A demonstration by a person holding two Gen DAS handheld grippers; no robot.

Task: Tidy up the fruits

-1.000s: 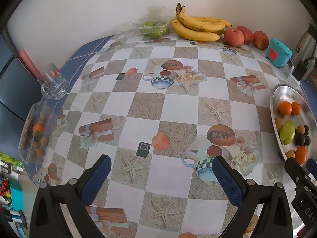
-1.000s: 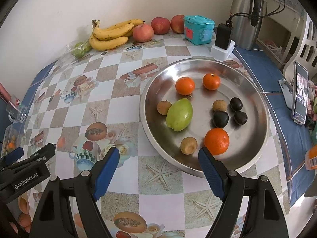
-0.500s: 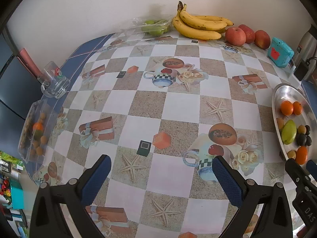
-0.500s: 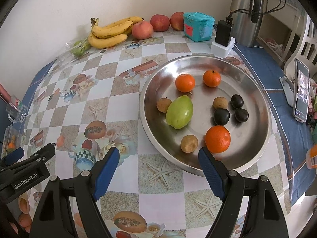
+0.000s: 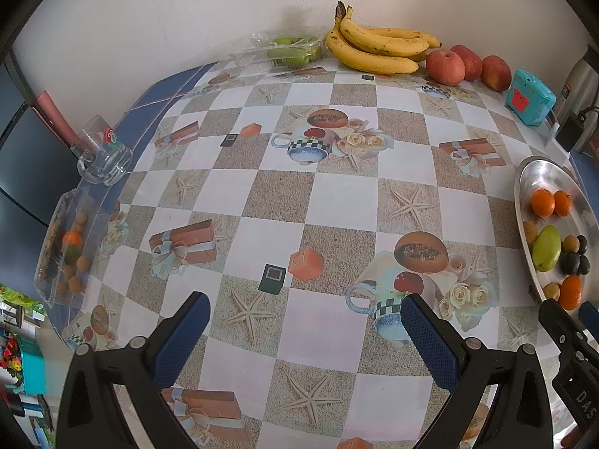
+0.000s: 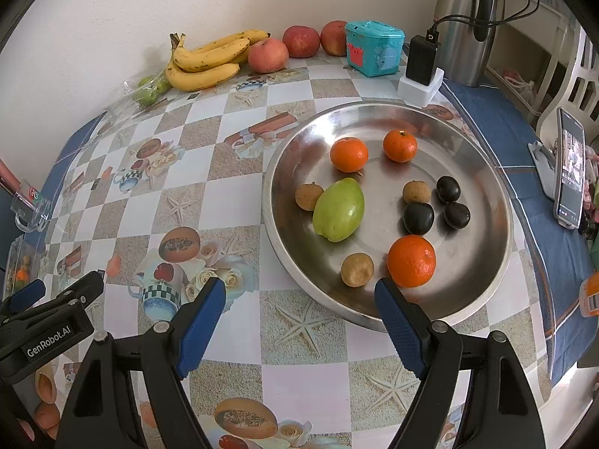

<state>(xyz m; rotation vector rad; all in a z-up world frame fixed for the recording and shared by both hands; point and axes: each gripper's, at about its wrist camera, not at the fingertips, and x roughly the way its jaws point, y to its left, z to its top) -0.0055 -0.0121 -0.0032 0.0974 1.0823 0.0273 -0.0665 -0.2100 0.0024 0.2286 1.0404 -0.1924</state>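
metal tray (image 5: 521,202) cut off, clear box (image 5: 60,247) contents unclear

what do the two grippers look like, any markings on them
Both the left gripper and the right gripper have black plastic arms with silver pivot screws and blue textured pads on the fingers. The left one's body reads GenRobot.AI in white. No sleeves or cables show.

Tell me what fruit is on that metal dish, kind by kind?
On the dish:
Oranges: 3
Green fruit: 1
Small brown fruits: 3
Small dark fruits: 3
Total: 10
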